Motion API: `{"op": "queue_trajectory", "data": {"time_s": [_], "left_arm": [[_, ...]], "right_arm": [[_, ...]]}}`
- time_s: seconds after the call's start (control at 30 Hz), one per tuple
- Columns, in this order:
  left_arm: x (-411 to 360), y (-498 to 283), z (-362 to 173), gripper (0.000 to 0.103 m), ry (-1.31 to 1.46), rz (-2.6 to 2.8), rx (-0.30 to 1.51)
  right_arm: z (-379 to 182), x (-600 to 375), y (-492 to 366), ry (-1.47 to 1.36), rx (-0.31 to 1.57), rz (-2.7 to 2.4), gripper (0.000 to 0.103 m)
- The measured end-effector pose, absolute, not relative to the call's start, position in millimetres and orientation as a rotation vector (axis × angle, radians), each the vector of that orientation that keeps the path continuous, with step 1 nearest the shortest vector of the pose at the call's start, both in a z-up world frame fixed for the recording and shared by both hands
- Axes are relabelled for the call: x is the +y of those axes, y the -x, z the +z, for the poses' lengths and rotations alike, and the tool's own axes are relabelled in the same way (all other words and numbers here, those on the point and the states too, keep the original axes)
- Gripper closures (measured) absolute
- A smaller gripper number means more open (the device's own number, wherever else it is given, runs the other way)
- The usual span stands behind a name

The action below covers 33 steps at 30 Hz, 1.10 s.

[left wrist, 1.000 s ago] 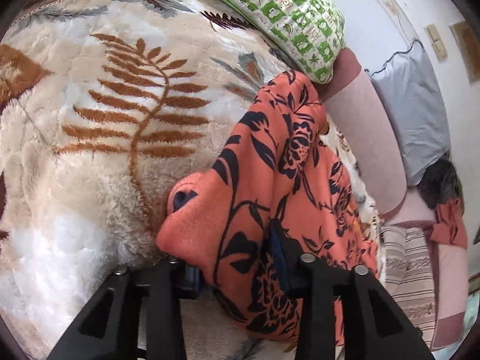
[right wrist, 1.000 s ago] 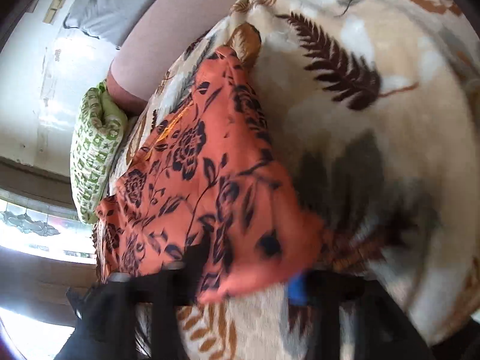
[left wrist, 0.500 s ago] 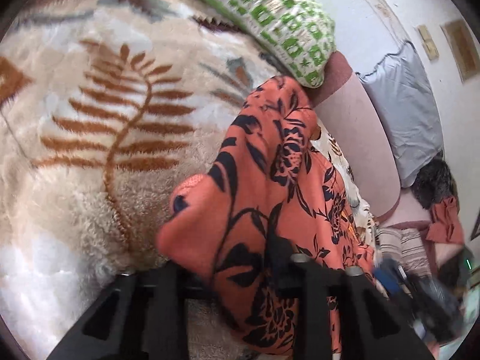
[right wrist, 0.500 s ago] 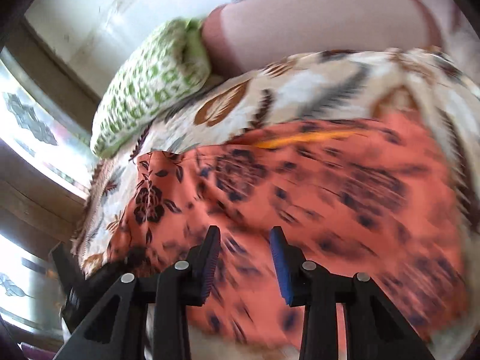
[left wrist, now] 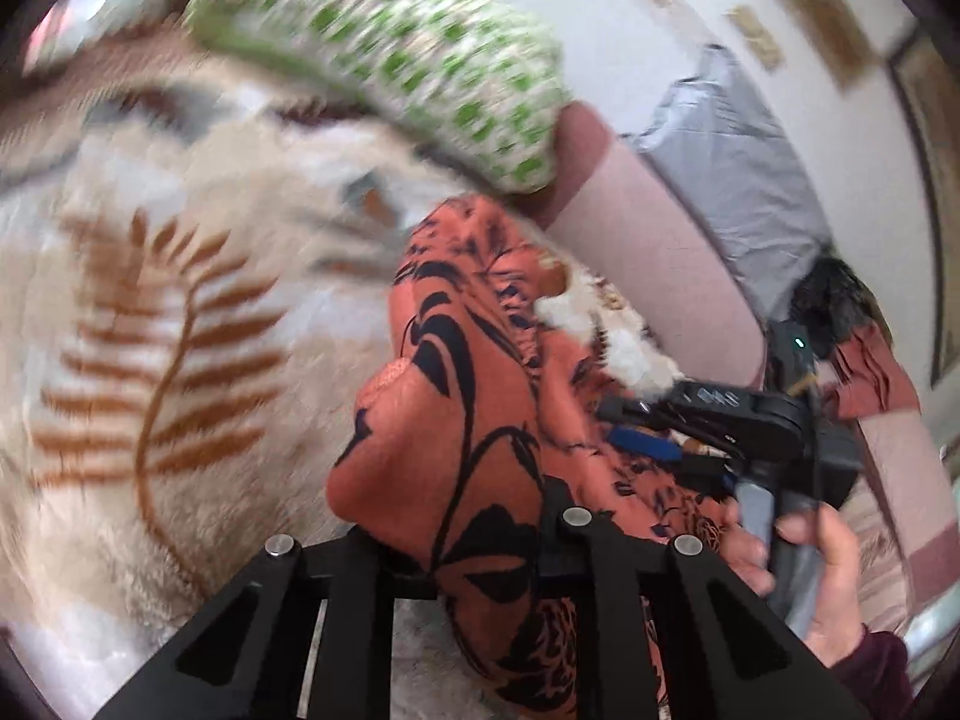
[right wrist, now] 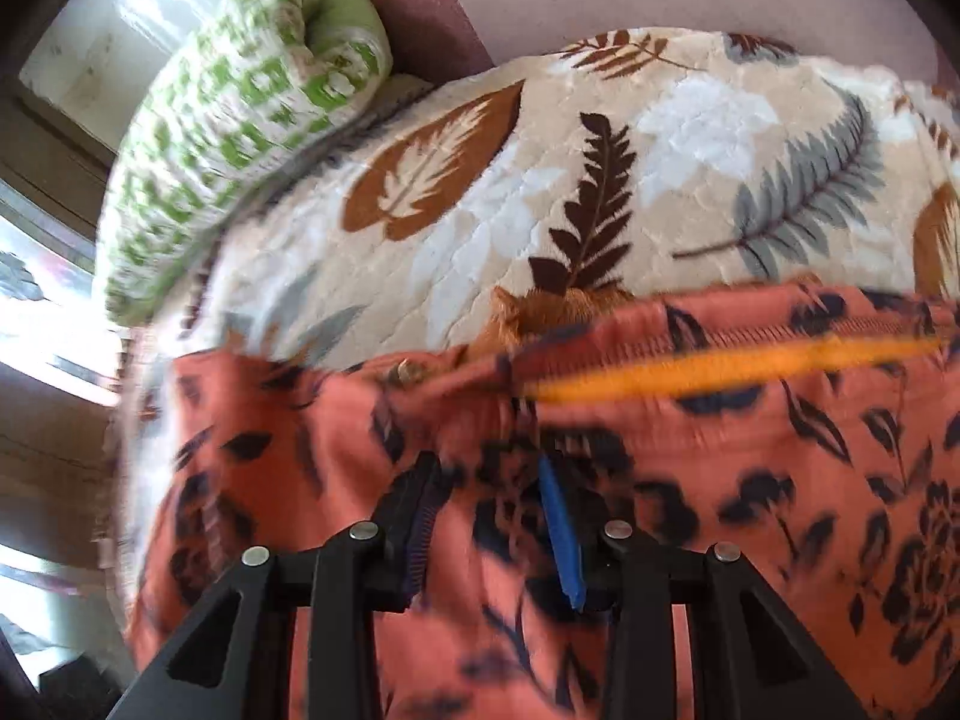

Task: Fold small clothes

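Nearest to us, our left gripper (left wrist: 474, 546) is closing its jaws on a bunched fold of the orange floral garment (left wrist: 480, 420), and the cloth is plainly caught between them; a second ago those jaws stood wider around the same fold, so the hold has just tightened. The cloth rises out of the jaws as a raised ridge and trails away over the leaf-print blanket (left wrist: 180, 330). Our right gripper (right wrist: 495, 516) has changed more: a second ago it was at one end of the garment, with a corner lying over its jaws, and it has since swept across to the middle of the cloth. Its jaws now stand part-way apart with the fabric between them, near the garment's edge with the orange trim, but blur keeps us from telling whether the pads (right wrist: 561, 540) press on it. The left view shows that gripper (left wrist: 648, 432) low over the cloth, with the hand (left wrist: 810, 564) behind it. We judge that a new pair of holds is being set for the next fold, which is not yet made. Farther off lie the green-patterned pillow (left wrist: 384, 54) and the pink headboard (left wrist: 654, 252), both clear of the work.
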State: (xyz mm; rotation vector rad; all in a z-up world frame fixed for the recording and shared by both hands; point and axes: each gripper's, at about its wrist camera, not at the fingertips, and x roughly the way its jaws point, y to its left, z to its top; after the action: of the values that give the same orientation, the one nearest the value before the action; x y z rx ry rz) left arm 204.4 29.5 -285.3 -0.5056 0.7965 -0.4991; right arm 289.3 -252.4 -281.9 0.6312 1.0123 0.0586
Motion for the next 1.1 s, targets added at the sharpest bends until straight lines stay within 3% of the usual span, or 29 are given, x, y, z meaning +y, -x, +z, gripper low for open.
{"op": "queue_trajectory", "data": {"time_s": [0.17, 0.2, 0.23, 0.27, 0.4, 0.63, 0.97, 1.0, 1.03, 1.07, 1.1], "left_arm": [[-1.1, -175.9, -253.2, 0.086, 0.329, -0.595, 0.646], [-10.1, -168.9, -247.4, 0.086, 0.291, -0.616, 0.617], [-17.5, -161.1, -242.9, 0.086, 0.261, -0.638, 0.595], [-26.7, -153.7, -238.3, 0.086, 0.234, -0.66, 0.579], [-62.6, -124.5, -223.2, 0.086, 0.128, -0.698, 0.539], [-132.0, -95.1, -218.1, 0.086, 0.036, -0.75, 0.584], [-197.7, -60.6, -250.8, 0.086, -0.216, -0.774, 0.624], [-202.1, -58.4, -252.9, 0.086, -0.241, -0.775, 0.625], [-206.5, -57.6, -254.0, 0.086, -0.256, -0.778, 0.626], [-209.6, -57.7, -253.7, 0.086, -0.262, -0.781, 0.627], [-212.7, -58.7, -252.4, 0.086, -0.261, -0.791, 0.632]], "right_arm": [[-271.8, -296.7, -202.1, -0.688, 0.96, 0.113, 0.064], [-272.3, -308.4, -182.4, -0.699, 0.952, 0.117, 0.061], [-273.2, -317.1, -167.4, -0.72, 0.941, 0.121, 0.046], [-273.7, -326.8, -152.1, -0.745, 0.926, 0.128, 0.041], [-277.1, -361.6, -119.9, -0.903, 0.851, 0.22, 0.04], [-254.2, -385.1, -163.3, -1.102, 0.813, 0.4, 0.023], [-290.4, -407.5, -201.4, -1.143, 0.913, 0.289, 0.021], [-291.2, -407.6, -201.1, -1.105, 0.907, 0.284, 0.024], [-289.7, -407.1, -201.3, -1.037, 0.91, 0.265, 0.046], [-288.0, -406.6, -203.0, -0.963, 0.933, 0.239, 0.083], [-286.5, -408.0, -204.1, -0.926, 0.945, 0.227, 0.085]]}}
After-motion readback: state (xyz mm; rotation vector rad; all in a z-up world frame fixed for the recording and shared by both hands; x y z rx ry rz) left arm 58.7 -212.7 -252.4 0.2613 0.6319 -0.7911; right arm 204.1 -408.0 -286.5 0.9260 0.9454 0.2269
